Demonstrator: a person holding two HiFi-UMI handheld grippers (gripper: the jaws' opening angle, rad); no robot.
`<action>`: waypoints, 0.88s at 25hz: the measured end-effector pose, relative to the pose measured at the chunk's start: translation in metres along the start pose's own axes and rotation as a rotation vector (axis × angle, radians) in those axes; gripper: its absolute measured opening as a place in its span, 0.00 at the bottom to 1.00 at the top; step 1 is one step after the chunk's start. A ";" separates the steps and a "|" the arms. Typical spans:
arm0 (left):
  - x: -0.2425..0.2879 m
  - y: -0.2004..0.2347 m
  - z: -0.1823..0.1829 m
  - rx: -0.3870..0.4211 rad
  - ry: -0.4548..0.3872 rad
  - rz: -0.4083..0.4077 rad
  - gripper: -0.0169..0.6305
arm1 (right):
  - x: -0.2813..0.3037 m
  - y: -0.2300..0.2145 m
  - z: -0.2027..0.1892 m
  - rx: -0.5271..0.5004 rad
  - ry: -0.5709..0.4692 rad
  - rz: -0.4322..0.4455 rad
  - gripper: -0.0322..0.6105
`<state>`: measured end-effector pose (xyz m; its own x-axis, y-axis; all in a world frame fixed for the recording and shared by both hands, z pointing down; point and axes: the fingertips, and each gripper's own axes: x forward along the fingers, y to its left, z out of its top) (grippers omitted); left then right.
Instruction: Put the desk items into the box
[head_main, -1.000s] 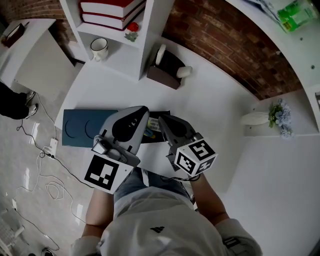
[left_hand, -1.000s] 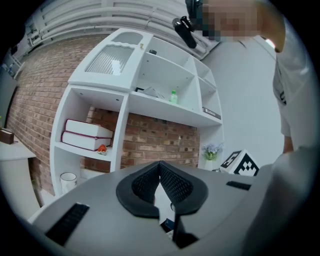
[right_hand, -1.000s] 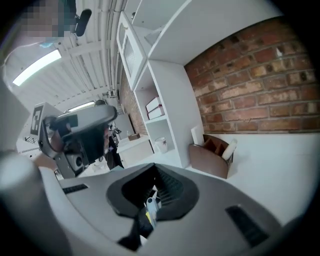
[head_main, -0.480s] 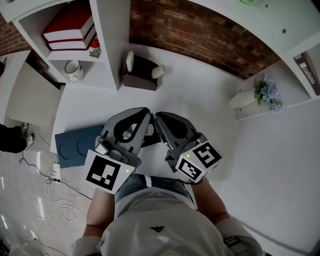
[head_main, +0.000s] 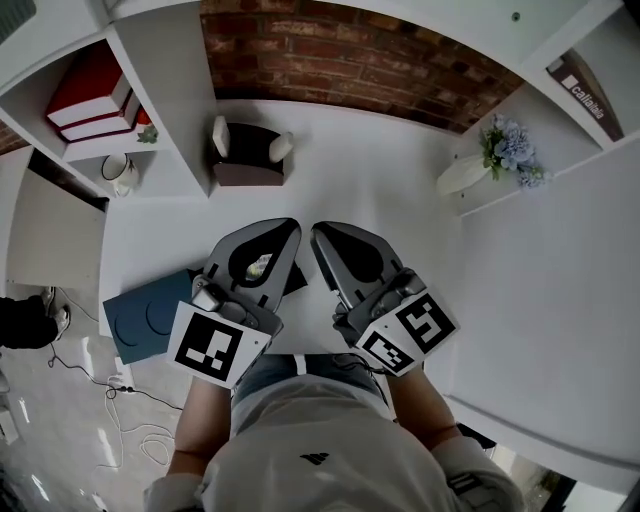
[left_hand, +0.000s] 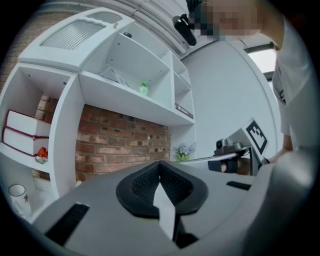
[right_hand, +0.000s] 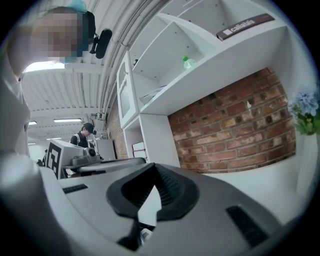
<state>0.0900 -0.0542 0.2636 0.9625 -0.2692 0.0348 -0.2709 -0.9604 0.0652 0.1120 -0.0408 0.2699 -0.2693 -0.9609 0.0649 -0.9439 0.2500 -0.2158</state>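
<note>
Left gripper (head_main: 288, 226), right gripper (head_main: 320, 230) farther from blue board (head_main: 145, 315) — fingers clenched, empty — open desk (head_main: 385, 190) ahead.

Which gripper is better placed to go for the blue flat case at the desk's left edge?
Left. The left gripper sits on the same side as the blue case; the right gripper would have to cross the left one. Both are shut and empty.

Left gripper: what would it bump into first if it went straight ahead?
Most likely the brick wall. The left gripper points level above the desk, and nothing shows between it and the bricks, though depth is unclear.
</note>
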 end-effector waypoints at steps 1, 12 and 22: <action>0.002 -0.002 0.000 0.000 0.001 -0.008 0.05 | -0.002 -0.001 0.003 -0.006 -0.010 -0.006 0.06; 0.019 -0.021 0.001 0.004 0.003 -0.086 0.05 | -0.022 -0.003 0.018 -0.094 -0.031 -0.063 0.06; 0.020 -0.021 0.002 0.005 0.000 -0.091 0.05 | -0.022 -0.002 0.019 -0.115 -0.024 -0.067 0.06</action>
<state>0.1152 -0.0394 0.2607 0.9830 -0.1812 0.0288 -0.1827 -0.9812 0.0627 0.1239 -0.0224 0.2503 -0.2015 -0.9781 0.0519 -0.9757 0.1957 -0.0990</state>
